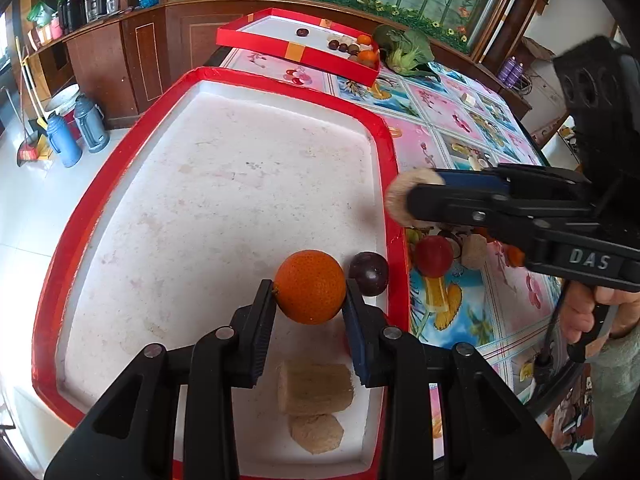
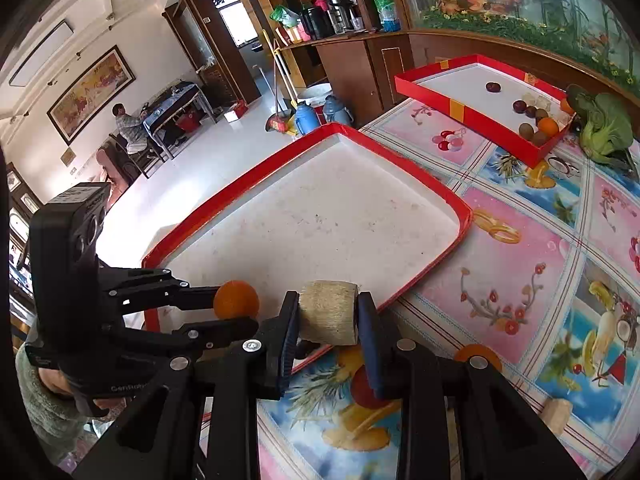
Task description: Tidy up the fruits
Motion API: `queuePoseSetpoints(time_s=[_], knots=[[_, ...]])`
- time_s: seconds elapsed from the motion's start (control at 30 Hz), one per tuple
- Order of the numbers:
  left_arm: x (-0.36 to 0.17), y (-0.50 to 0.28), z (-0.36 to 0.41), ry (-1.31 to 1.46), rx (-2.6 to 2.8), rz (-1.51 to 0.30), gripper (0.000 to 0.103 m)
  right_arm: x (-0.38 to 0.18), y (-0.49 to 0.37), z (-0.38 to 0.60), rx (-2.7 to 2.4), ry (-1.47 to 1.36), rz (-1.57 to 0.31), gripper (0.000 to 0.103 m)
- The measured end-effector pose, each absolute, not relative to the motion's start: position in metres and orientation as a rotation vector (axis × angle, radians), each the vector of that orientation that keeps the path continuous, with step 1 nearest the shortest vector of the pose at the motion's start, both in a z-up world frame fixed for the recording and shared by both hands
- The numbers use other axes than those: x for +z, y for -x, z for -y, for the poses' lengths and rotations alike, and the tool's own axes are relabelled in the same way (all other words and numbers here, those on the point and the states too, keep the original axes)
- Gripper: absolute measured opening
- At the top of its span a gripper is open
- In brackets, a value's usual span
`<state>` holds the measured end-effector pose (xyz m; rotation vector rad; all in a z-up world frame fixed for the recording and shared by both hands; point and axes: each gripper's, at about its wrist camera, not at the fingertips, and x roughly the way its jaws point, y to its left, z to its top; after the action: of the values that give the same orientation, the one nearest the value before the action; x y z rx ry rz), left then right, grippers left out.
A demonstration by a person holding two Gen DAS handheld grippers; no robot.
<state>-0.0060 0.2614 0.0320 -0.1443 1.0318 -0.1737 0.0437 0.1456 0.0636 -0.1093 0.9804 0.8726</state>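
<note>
Now, on the left, the left gripper (image 1: 309,300) is clamped on the orange (image 1: 310,286), holding it over the near red tray (image 1: 72,240), close beside the purple plum (image 1: 369,273) lying at the tray's right wall. Two beige sugarcane pieces (image 1: 316,388) already lie in the tray just beneath the gripper. It looks like the placing step: both hands are bringing fruit into this tray. Next call for this side, I'd say, is to lower the orange onto bare floor clear of the plum and cane, then let the jaws part. Moving right, the right gripper (image 2: 329,314) is squeezed onto a sugarcane chunk (image 2: 328,312) and hangs at the tray's right rim. It needs to cross that rim before letting go. Further right, a red fruit (image 1: 433,256) waits on the surface (image 1: 460,120). The far red tray (image 2: 460,108) holds more fruit.
</note>
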Motion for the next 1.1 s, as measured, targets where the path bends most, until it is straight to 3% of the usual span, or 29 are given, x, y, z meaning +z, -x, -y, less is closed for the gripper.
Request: queuePoseSetpoints(time_s=[1.1], knots=[[0.022, 0.004, -0.256, 0.099, -0.161, -1.07, 0.032, 0.032, -0.063, -0.183, 0.859, 0.256, -0.969, 0.033]])
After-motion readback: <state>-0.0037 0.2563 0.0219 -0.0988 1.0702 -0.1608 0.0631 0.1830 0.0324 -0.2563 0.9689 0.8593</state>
